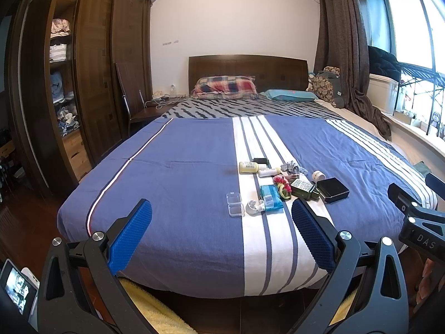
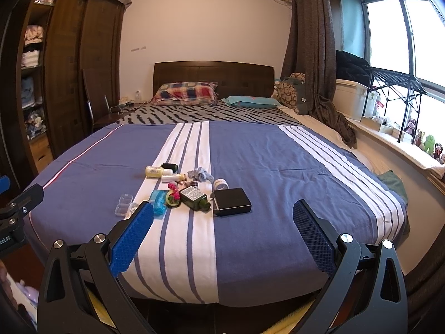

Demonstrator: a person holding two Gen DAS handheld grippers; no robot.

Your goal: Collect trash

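Observation:
A cluster of small items lies on the bed's white stripe near the foot: a yellow bottle (image 1: 249,167) (image 2: 154,171), a dark green bottle (image 1: 304,189) (image 2: 195,198), a black box (image 1: 333,189) (image 2: 231,201), a blue packet (image 1: 271,197) (image 2: 159,198), a clear plastic case (image 1: 234,204) (image 2: 123,204), a white cap (image 1: 254,207), a crumpled grey wrapper (image 1: 290,167) (image 2: 200,174) and a tape roll (image 1: 318,176) (image 2: 221,184). My left gripper (image 1: 221,233) and right gripper (image 2: 222,235) are both open and empty, held before the bed's foot.
The bed (image 1: 180,181) has a blue and white striped cover, with pillows (image 1: 225,85) at the headboard. A dark wardrobe (image 1: 91,69) stands left with a chair (image 1: 130,97) beside it. A windowsill (image 2: 403,144) with toys runs along the right. Something yellow (image 1: 155,311) lies below the grippers.

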